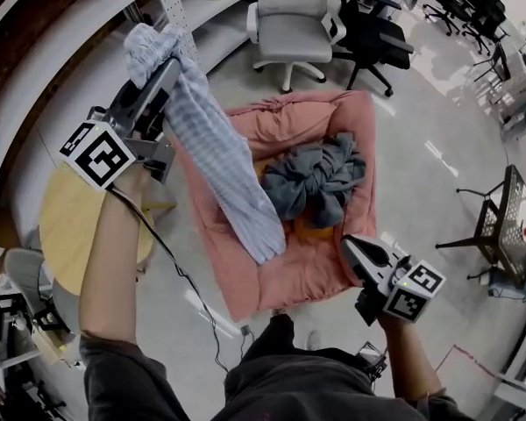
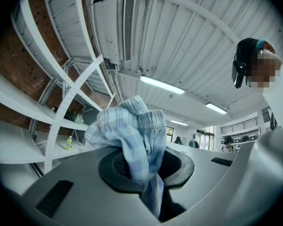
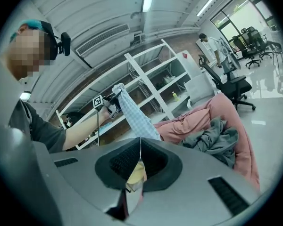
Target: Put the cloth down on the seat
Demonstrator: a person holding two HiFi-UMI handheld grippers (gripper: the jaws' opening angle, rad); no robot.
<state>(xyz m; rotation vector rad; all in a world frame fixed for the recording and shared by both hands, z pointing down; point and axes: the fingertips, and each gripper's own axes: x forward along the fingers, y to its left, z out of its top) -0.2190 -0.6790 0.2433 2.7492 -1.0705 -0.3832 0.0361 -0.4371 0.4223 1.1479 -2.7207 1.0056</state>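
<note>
The long pale-blue checked fabric cloth [image 1: 219,160] carries a fine white grid (plainest on its bunched end). The padded salmon-pink seat cushion [image 1: 307,274] is unpatterned. The crumpled garment [image 1: 317,182] lying on it is plain slate grey. The round tabletop [image 1: 66,226] is yellow. One swivel chair [image 1: 291,24] is white and the other office chair [image 1: 379,35] is black.

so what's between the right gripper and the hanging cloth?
Head view: just pink seat cushion between right gripper and cloth; a grey garment heap lies beside that stretch.
</note>
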